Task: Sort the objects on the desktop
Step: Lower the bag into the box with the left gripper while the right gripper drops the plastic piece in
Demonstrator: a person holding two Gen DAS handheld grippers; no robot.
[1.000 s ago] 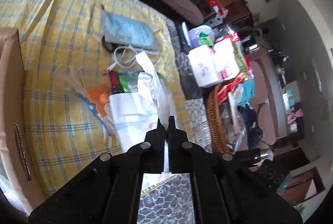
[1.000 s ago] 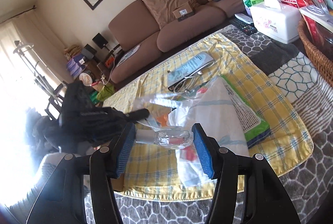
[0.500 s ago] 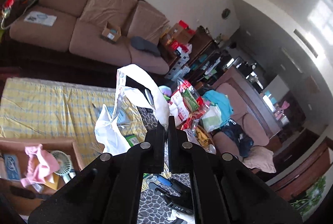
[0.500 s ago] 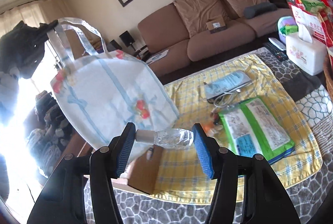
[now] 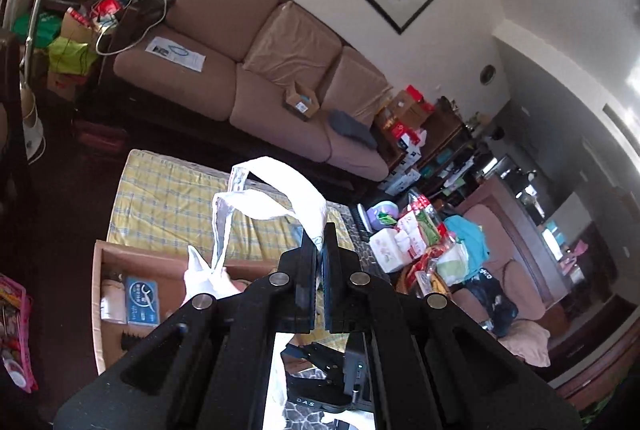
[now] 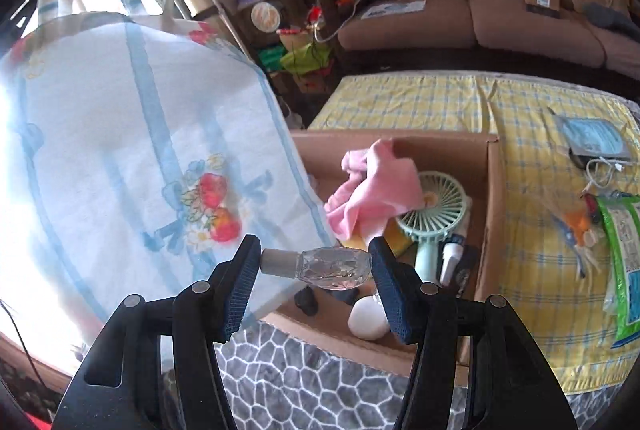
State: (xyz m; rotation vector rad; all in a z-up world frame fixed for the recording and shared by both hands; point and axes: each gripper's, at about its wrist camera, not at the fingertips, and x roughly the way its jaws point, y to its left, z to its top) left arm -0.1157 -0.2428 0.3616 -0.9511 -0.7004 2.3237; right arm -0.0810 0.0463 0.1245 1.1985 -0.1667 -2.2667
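Desktop objects partly sorted: cardboard box (image 6: 494,190) at cloth edge holds fan (image 6: 434,206), pink cloth (image 6: 376,182). Clear bottle (image 6: 332,266) clamped in right gripper (image 6: 314,284) above box; tote bag (image 6: 132,134) handle pinched in closed left gripper (image 5: 319,250). Packets (image 6: 620,250) left on yellow cloth (image 6: 440,98).

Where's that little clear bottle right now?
In the right wrist view, the clear bottle lies sideways, clamped between the right gripper pads, above the cardboard box's near edge, beside the hanging bag.

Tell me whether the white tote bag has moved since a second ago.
Yes. The white tote bag, pinched by its handle in the left gripper, was lying on the yellow checked cloth; it now hangs in the air beside the cardboard box.
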